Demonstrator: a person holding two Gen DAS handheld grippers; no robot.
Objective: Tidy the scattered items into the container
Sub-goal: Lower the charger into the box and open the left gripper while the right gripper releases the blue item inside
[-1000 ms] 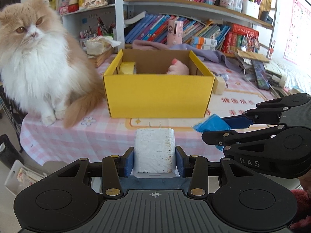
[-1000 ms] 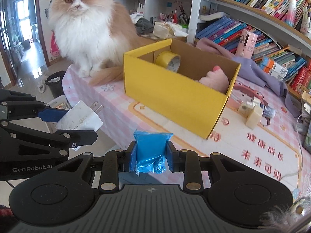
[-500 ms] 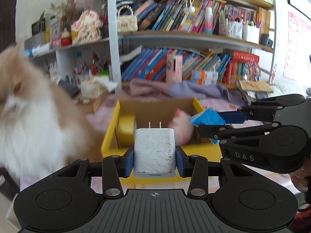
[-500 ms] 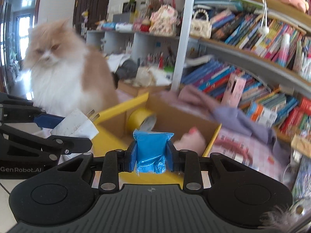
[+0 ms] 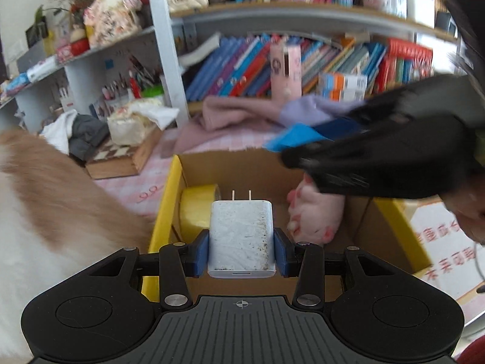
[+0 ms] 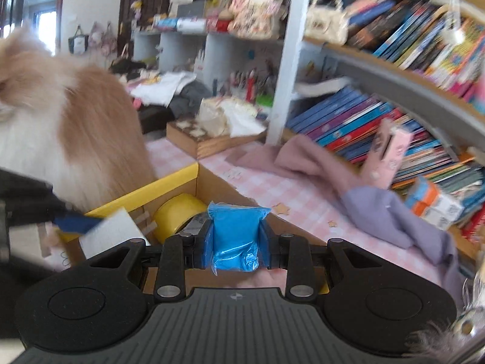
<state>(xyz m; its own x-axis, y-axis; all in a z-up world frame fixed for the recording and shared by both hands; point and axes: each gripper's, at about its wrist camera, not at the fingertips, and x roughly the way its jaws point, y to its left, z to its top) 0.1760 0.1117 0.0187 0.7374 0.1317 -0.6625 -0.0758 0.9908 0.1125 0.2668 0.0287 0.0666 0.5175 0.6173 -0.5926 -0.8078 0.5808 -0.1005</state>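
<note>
Both grippers are closed on loads above the yellow box (image 5: pixel 165 212): the left gripper (image 5: pixel 241 250) is clamped on a white charger (image 5: pixel 241 236), the right gripper (image 6: pixel 236 244) on a blue packet (image 6: pixel 235 236). A cat (image 5: pixel 45 212) is seen just beside the box's left wall. Yellow tape (image 5: pixel 197 212) and a pink plush (image 5: pixel 315 215) are already held inside. The charger is judged rigid, light and smooth, best pinched across its flat sides; the packet is judged soft and crinkly, best taken mid-body. Compared with a second ago, the box is now viewed from above rather than from the front, and both loads have been carried over its opening.
</note>
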